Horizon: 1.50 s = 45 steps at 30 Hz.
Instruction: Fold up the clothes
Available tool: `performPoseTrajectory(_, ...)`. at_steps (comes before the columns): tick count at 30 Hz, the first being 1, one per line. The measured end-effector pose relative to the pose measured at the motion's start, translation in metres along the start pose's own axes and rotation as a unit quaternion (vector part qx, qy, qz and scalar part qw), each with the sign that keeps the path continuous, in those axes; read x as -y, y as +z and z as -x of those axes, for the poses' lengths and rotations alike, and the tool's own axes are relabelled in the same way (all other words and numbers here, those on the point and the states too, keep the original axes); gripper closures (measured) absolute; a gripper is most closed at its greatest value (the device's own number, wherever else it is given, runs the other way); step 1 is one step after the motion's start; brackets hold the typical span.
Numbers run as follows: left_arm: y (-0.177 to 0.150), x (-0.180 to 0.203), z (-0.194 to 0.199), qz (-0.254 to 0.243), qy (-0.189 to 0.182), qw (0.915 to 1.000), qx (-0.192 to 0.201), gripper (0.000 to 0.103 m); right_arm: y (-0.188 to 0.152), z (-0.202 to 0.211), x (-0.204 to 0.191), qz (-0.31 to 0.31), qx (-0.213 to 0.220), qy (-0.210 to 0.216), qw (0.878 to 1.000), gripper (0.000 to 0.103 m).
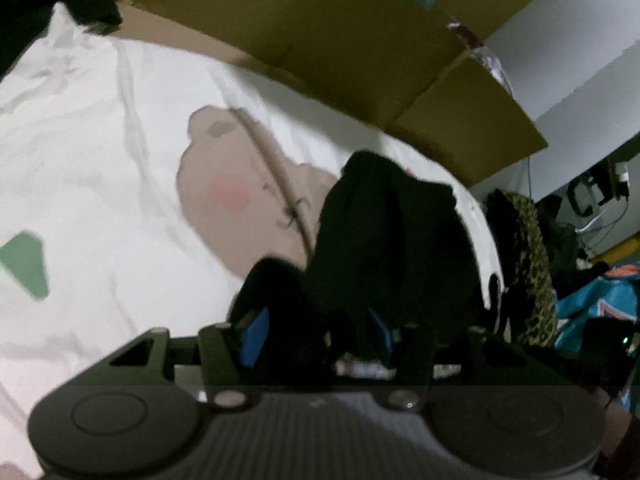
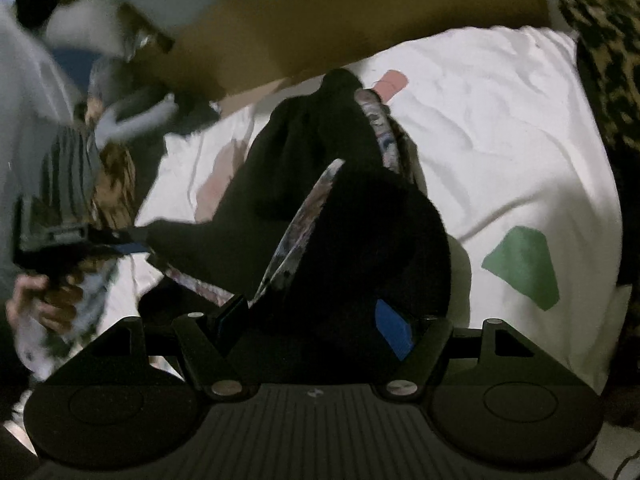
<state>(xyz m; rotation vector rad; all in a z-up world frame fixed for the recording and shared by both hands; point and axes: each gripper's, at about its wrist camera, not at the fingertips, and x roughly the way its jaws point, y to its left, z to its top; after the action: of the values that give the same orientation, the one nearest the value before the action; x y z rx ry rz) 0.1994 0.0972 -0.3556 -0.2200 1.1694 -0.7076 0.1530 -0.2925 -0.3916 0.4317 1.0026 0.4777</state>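
Holding: black garment (image 2: 320, 184), patterned trim, bunched over white printed bedsheet (image 2: 500, 120).

Left gripper (image 1: 316, 336): jaws closed on black cloth, blue pads at either side of fold.

Right gripper (image 2: 316, 320): jaws stand wide, cloth bunched between; firm pinch, cannot tell.

Step, judged: lowering garment to spread flat. Keep both corners level, cloth taut between grippers, lay far end first.

Long axis: runs away from right camera, toward cardboard box (image 2: 320, 20).

one black garment (image 2: 344, 216), one white printed sheet (image 1: 100, 140), two grippers (image 1: 316, 332) (image 2: 316, 320), one cardboard box (image 1: 360, 40)
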Motion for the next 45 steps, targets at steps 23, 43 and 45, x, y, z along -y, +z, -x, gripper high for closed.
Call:
performPoseTrajectory(23, -0.033, 0.026, -0.042, -0.115, 0.041, 0.9911, -0.054, 0.065, 0.000, -0.020, -0.027, 0.109, -0.002, -0.091, 0.990, 0.067)
performPoseTrajectory(43, 0.028, 0.032, -0.030, -0.081, 0.019, 0.9956, 0.043, 0.067, 0.054, -0.035, -0.024, 0.086, 0.048, -0.087, 0.991, 0.065)
performPoseTrajectory(45, 0.033, 0.031, -0.023, -0.078, 0.021, 0.9952, 0.056, 0.067, 0.058, -0.034, -0.023, 0.086, 0.054, -0.093, 0.991, 0.065)
